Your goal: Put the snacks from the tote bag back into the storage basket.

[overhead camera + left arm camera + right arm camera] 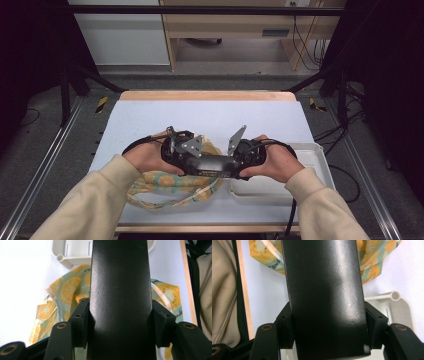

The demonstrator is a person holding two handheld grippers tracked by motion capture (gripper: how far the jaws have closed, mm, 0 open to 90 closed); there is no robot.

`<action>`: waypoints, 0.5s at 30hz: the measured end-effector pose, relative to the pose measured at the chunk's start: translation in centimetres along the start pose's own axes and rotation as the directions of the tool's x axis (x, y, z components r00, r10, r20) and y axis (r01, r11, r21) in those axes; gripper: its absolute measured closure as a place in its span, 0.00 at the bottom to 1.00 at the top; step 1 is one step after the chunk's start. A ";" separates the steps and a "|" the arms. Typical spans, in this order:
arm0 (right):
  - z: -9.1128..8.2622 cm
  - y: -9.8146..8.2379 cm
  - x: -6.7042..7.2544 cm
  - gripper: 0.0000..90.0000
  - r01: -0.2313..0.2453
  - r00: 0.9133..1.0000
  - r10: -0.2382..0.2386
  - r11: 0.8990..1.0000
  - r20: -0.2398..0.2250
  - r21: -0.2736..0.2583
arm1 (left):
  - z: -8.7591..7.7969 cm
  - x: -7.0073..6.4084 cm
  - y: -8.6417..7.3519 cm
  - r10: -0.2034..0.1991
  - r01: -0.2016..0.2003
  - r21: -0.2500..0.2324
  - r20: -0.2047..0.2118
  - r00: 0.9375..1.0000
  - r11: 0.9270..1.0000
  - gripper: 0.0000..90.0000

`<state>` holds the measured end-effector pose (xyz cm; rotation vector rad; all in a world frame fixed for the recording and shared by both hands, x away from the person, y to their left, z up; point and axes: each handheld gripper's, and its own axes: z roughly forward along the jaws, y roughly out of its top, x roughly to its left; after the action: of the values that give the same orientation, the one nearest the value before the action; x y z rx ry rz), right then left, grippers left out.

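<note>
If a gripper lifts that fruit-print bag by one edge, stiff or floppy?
Probably floppy: the fruit-print bag lies crumpled in folds on the table. It looks thin, so likely light. Its loose strap loops may snag or trail when lifted.

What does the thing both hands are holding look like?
Look at the pale blue table, just above the fruit-print cloth and left of the white tray. A long, flat, glossy black bar spans between the two tools, each clamped on one end. Nothing else there is plain black.
</note>
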<state>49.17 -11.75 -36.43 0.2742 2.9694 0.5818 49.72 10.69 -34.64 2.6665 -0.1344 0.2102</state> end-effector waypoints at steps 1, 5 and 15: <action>0.0 -0.1 0.0 0.45 0.010 1.000 -0.010 1.000 0.004 0.000 | 0.0 0.0 0.0 -0.003 0.002 -0.003 -0.006 1.000 1.000 0.46; -0.1 -0.9 -0.3 0.45 -0.001 1.000 0.001 1.000 0.000 -0.007 | -0.2 0.1 -0.5 -0.033 0.033 -0.014 -0.019 0.999 0.999 0.34; -1.7 -6.8 -1.7 0.46 -0.056 0.998 0.056 0.998 0.010 -0.020 | -1.1 0.7 -4.2 -0.152 0.152 -0.013 -0.054 0.987 0.988 0.18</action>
<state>49.51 -18.88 -37.33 0.3584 2.9523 0.6134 50.79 14.86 -35.36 2.6444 0.0852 0.2331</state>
